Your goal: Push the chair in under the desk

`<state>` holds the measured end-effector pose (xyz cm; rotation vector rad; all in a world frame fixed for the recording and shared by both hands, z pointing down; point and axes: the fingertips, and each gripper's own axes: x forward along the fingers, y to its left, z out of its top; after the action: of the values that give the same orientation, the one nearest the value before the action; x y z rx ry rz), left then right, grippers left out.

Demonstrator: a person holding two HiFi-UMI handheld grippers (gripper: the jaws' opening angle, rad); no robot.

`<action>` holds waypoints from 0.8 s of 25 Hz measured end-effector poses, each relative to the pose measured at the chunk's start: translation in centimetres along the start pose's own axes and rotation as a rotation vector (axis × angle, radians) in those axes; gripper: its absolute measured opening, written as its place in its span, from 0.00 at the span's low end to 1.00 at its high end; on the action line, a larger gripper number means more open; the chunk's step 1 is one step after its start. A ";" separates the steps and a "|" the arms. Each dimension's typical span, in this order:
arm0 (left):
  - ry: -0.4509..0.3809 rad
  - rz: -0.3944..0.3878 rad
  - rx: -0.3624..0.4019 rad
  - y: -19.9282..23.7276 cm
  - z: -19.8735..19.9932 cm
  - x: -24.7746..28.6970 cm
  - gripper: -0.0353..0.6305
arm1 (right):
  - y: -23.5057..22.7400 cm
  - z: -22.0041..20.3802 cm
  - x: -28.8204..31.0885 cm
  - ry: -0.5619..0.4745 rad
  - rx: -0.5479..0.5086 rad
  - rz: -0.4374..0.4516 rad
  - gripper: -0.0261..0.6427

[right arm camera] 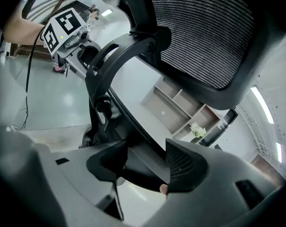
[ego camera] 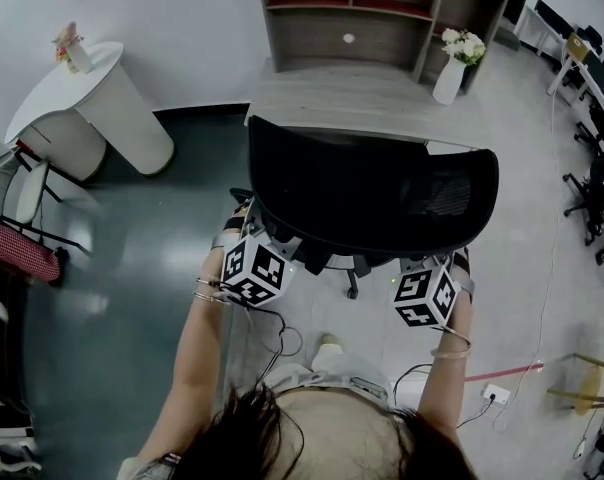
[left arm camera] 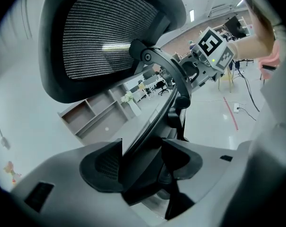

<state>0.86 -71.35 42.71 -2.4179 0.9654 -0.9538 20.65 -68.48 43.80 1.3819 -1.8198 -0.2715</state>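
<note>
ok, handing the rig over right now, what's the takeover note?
Left gripper: jaws shut on the lower frame of the chair backrest.
Right gripper: the same, on the other side of the frame.
Chair faces the desk, backrest close to its front edge. The seat is hidden, so I can't tell how far under it is.
Done: both grips set.
Left: probably push straight forward until the chair is in, then release.
</note>
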 end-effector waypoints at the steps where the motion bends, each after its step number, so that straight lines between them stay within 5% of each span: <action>1: -0.001 0.001 0.000 -0.1 0.0 -0.1 0.43 | 0.0 0.0 -0.1 -0.006 -0.003 -0.003 0.39; 9: 0.033 0.038 0.013 0.0 -0.2 -0.3 0.43 | 0.1 0.1 -0.5 -0.039 -0.057 -0.063 0.39; 20: 0.010 0.117 -0.044 -1.6 0.6 -3.0 0.43 | 1.8 -0.4 -3.3 -0.077 0.033 -0.046 0.39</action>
<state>0.42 -68.02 41.78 -2.3648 1.1290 -0.9137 19.93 -64.77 43.56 1.4556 -1.8643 -0.3243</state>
